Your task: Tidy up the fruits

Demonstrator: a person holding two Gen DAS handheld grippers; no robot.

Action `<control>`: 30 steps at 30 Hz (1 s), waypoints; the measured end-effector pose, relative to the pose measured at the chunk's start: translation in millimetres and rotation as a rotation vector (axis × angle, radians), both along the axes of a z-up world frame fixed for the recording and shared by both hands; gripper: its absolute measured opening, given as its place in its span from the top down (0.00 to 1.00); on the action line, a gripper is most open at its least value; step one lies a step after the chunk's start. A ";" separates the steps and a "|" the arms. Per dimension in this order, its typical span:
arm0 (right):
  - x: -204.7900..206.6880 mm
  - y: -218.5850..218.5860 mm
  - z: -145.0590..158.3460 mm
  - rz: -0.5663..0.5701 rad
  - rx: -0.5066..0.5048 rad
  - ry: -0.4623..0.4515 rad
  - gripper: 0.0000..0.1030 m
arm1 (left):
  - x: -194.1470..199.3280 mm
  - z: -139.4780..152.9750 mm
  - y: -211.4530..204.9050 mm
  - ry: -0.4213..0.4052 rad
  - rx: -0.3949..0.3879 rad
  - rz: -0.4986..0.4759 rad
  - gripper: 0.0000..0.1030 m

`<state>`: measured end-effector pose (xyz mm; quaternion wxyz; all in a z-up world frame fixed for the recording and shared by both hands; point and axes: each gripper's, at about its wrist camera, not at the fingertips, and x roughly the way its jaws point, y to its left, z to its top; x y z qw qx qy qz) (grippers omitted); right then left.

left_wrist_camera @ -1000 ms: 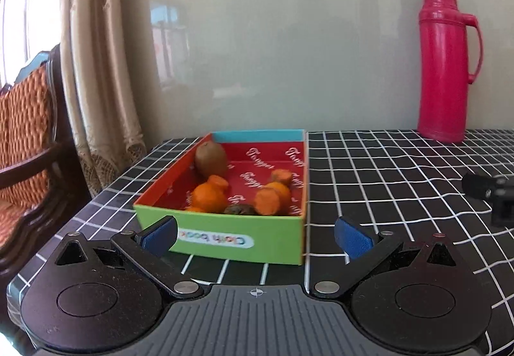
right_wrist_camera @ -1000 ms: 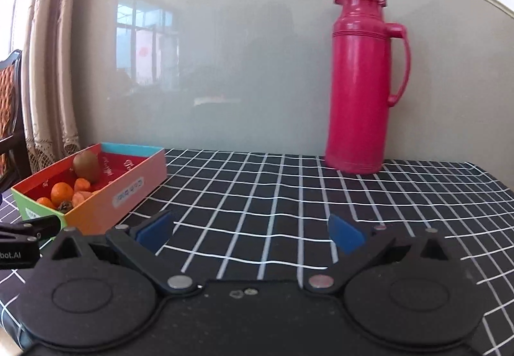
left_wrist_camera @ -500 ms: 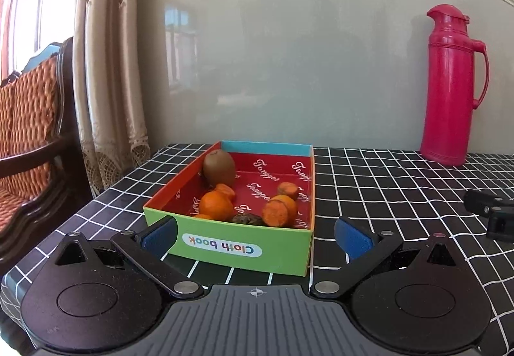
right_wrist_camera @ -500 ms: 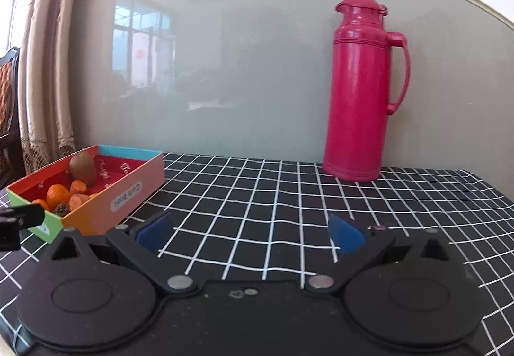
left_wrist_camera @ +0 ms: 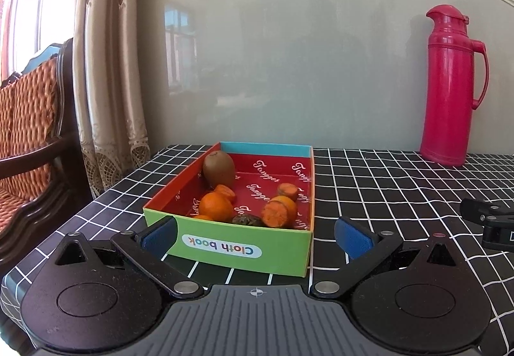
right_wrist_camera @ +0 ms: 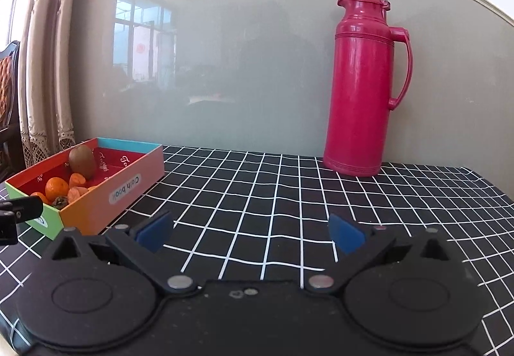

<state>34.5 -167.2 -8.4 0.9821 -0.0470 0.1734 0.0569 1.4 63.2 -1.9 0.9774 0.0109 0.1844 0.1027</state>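
Both standing wide apart and gripping nothing: left gripper [left_wrist_camera: 257,235] and right gripper [right_wrist_camera: 250,232] jaws. Sitting at centre frame in the cardboard box [left_wrist_camera: 225,254]: kiwi [left_wrist_camera: 218,168], tangerine [left_wrist_camera: 215,206]. Standing at upper right: red thermos [left_wrist_camera: 451,86].

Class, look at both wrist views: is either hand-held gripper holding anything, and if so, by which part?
Nothing is held. The left hand-held gripper and the right hand-held gripper both stand open and empty; the fruits lie in the colourful cardboard box.

Left tool [left_wrist_camera: 256,235] level, jaws spread wide, empty. Right tool [right_wrist_camera: 250,232] likewise.
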 end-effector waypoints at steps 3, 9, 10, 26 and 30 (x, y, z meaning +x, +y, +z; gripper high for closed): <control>0.3 0.3 -0.2 0.003 -0.002 0.001 0.00 | -0.2 0.1 -0.4 -0.001 0.001 0.001 0.00; 0.2 0.4 -0.4 0.003 -0.003 0.003 0.00 | -0.6 0.1 1.1 -0.001 0.000 0.003 0.00; 0.2 0.4 -0.4 0.004 -0.003 0.003 0.00 | -0.4 0.1 1.1 0.000 0.000 0.003 0.00; -0.1 1.0 -0.4 0.005 -0.011 0.004 0.00 | -0.2 0.0 0.9 -0.002 0.001 0.001 0.00; 0.0 0.8 -0.4 0.004 -0.013 0.004 0.00 | 0.0 -0.2 1.7 -0.002 0.002 0.003 0.00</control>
